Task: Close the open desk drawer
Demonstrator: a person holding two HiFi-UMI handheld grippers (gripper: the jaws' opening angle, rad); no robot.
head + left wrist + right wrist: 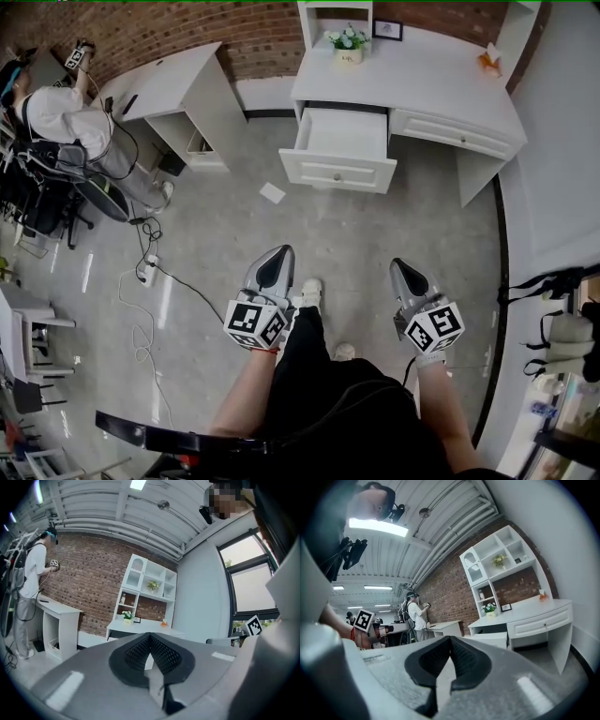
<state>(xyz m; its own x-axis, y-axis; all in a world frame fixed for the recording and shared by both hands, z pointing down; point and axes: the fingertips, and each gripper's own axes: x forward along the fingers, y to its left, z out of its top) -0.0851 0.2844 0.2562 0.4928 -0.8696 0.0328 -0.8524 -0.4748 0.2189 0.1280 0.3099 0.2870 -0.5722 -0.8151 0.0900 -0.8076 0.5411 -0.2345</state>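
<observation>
Drawer [339, 150] stands pulled well out of the white counter [422, 84], far ahead of both tools and roughly on the line between them, with a stretch of floor [234, 234] in the gap. Your left tool [278, 255] has its jaws together on nothing. The right tool [404, 272] is the same: tips met, nothing clamped. I judge that you need not open either, because this is a push, not a grasp.

Walk in first, since the drawer front is well beyond where the tools hang. Bring one tool's closed tip against the front panel, just beside the small round knob [337, 176] at its middle, so the force runs straight along the slides. Pushing at one end would likely rack the box and make it bind. Press evenly until the front sits flush with the closed neighbour drawer [452, 134] off toward the right tool's side.

The front is a framed panel, painted smooth white, with a raised border. It looks hard and probably slippery under the tool's dark ribbed pads [164, 656], so keep the tip square to it. The box looks shallow and rectangular, and nothing shows inside it from here. A small pot of flowers [348, 44] stands on the counter beyond the drawer, and a gentle finish should keep it from rattling.
</observation>
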